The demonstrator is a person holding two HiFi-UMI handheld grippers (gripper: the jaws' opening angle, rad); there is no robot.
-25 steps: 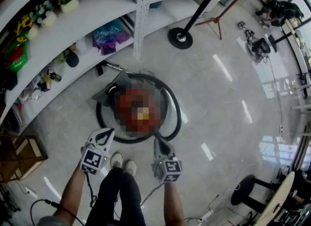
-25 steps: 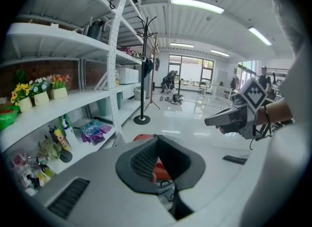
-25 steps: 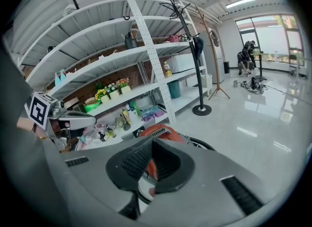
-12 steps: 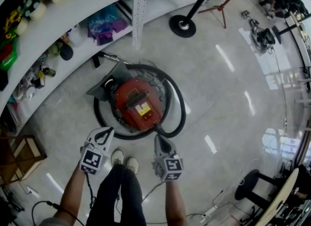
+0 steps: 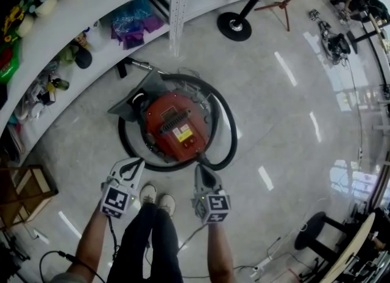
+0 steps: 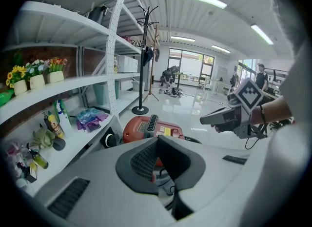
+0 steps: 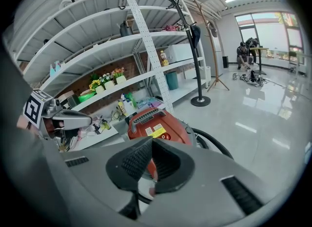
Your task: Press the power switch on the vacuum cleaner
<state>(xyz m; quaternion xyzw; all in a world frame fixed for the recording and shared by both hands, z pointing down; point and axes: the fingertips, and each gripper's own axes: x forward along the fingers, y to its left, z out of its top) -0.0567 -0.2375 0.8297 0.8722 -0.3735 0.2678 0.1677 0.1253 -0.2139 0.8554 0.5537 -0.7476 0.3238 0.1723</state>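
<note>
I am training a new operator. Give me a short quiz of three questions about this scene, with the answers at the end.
1. True or false: the black hose lies coiled round the red vacuum cleaner.
2. The vacuum cleaner stands: A on a shelf; B on the floor; C on a chair.
3. Fill in: the jaws of the left gripper and the right gripper are both ____ (apart or together).
Key: 1 true; 2 B; 3 together.

Grey left claw [image 5: 131,165] and right claw [image 5: 200,172] with chequered cubes [image 5: 116,201]; dark trousers [image 5: 149,239], white shoes [image 5: 146,195].
</note>
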